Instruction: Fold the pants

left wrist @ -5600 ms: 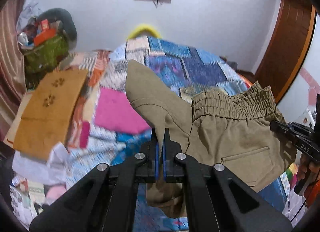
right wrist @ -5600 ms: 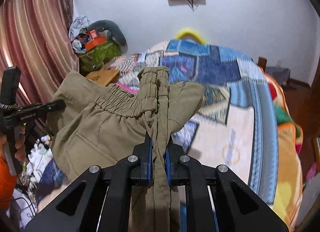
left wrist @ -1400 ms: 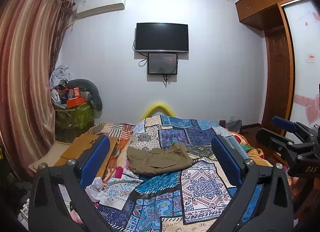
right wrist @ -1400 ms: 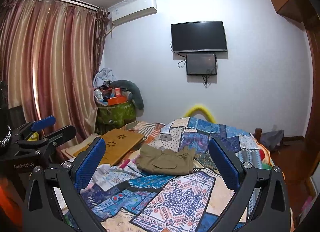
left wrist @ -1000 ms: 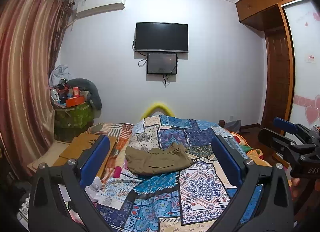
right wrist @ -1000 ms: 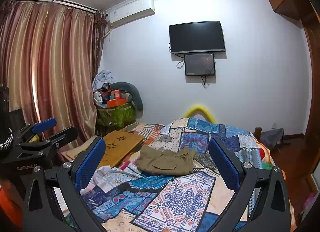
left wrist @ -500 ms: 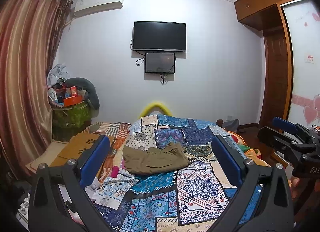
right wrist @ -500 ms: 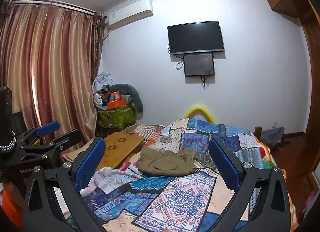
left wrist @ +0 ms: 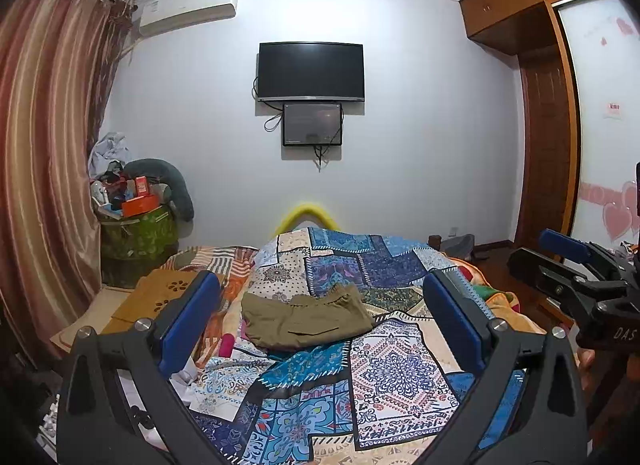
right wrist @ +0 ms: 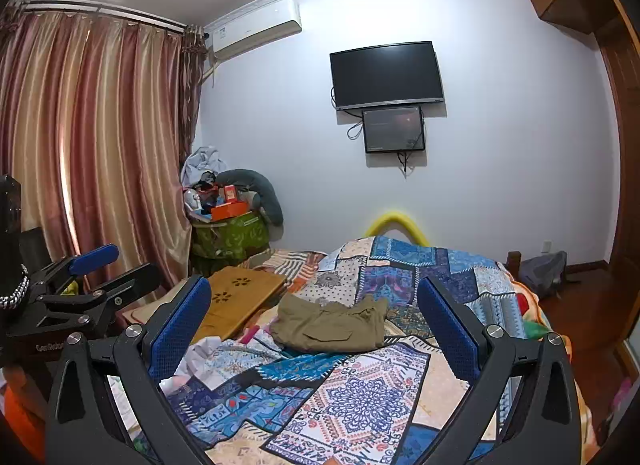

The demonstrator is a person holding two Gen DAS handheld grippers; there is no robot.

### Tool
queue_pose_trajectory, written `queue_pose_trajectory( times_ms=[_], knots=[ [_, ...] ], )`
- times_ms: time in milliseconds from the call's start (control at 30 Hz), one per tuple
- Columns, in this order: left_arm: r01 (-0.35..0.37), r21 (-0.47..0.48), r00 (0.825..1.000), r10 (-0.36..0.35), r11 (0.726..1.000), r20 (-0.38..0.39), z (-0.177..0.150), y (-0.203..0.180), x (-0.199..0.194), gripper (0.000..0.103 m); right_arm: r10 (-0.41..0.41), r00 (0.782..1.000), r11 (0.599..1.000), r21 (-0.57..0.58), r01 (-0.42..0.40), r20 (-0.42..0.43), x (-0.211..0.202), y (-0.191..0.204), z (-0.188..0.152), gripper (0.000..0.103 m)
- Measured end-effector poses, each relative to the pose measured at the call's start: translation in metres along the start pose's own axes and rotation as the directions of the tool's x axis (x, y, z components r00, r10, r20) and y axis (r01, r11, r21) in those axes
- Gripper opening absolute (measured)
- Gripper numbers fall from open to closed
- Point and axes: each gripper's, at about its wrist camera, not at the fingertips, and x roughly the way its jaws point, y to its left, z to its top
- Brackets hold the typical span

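Left wrist view: left gripper (left wrist: 322, 323) spread wide, holding nothing; soft khaki pants (left wrist: 305, 320) lie folded mid-bed on the patchwork quilt (left wrist: 384, 369), slightly rumpled, so the loose bundle could slump open

Right wrist view: right gripper (right wrist: 313, 325) likewise spread, well short of the pants (right wrist: 333, 324)

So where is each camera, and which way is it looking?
Left wrist: sits on the left gripper, facing down the bed toward the TV wall; its own open fingers show, and the right gripper at the right edge.
Right wrist: sits on the right gripper, facing the same way; its open fingers show, and the left gripper at the left.
Both see the folded pants and the TV.
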Motion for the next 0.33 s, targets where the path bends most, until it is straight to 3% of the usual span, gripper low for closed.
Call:
queue_pose_trajectory(
  times_ms=[333],
  knots=[
    [0.01,-0.008,1.0,-0.01,1.0,-0.022,-0.0021,-0.0002,0.0094,0.103,-0.002,1.0,1.0,0.003,0.002,-0.009,0.0027,-0.0012,-0.0023,0.102]
  ],
)
